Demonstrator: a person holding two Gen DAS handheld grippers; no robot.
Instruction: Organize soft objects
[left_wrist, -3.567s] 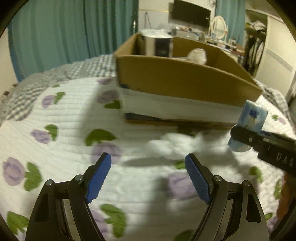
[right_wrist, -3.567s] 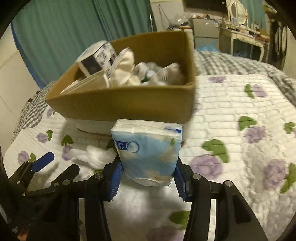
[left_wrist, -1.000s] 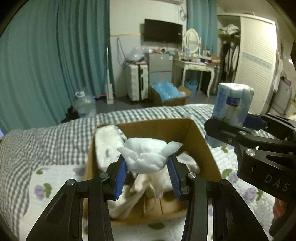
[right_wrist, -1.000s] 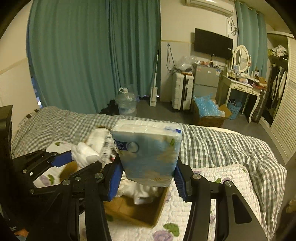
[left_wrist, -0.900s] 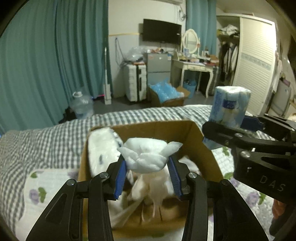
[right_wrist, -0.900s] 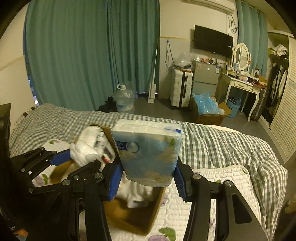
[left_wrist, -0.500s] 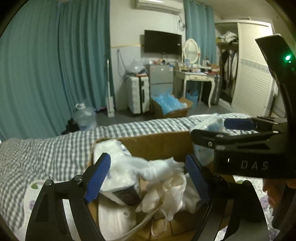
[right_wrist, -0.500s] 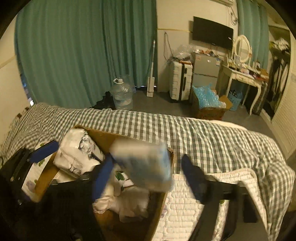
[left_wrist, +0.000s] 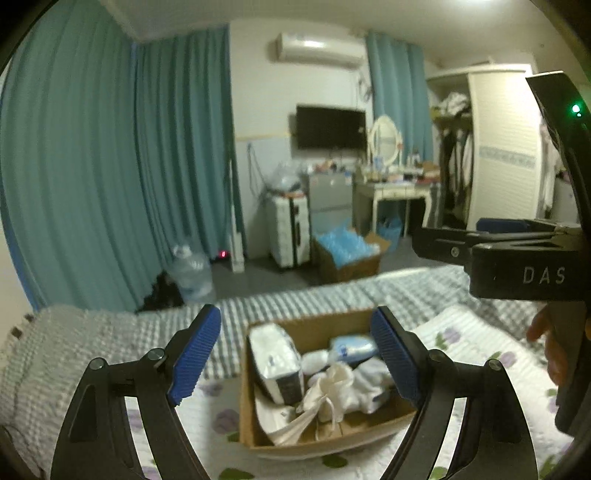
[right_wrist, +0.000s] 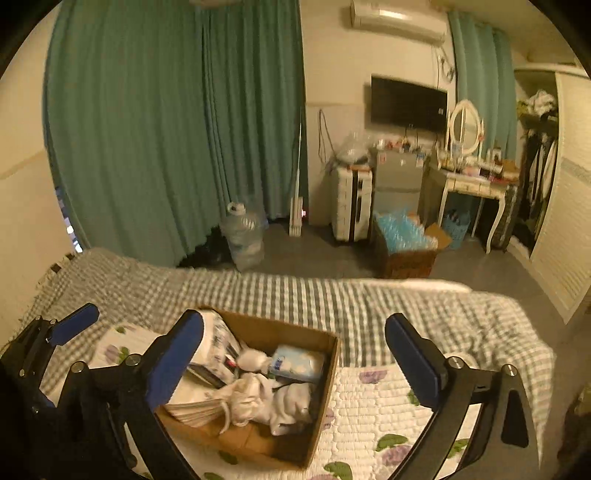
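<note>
A brown cardboard box (left_wrist: 391, 428) sits on the bed, filled with soft things. The blue tissue pack (left_wrist: 352, 346) lies at its far right, white cloths (left_wrist: 345, 386) in the middle, and a white printed pack (left_wrist: 275, 363) at the left. My left gripper (left_wrist: 301, 354) is open and empty, high above the box. My right gripper (right_wrist: 295, 360) is open and empty, also above the box (right_wrist: 321, 413); the tissue pack (right_wrist: 297, 363) and the white cloths (right_wrist: 266, 400) show between its fingers. The right gripper's body shows in the left wrist view at the right edge.
The bed has a white flowered quilt (right_wrist: 373, 413) over a grey checked blanket (right_wrist: 295, 295). Beyond the bed are teal curtains (right_wrist: 166, 129), a water jug (right_wrist: 242, 236), a suitcase (right_wrist: 351, 203), a box of blue bottles (right_wrist: 404, 243) and a dressing table (right_wrist: 469, 184).
Both grippers opened over the box. The white cloth dropped from the left and the tissue pack from the right. Both now lie in the box, and both grippers have risen away.
</note>
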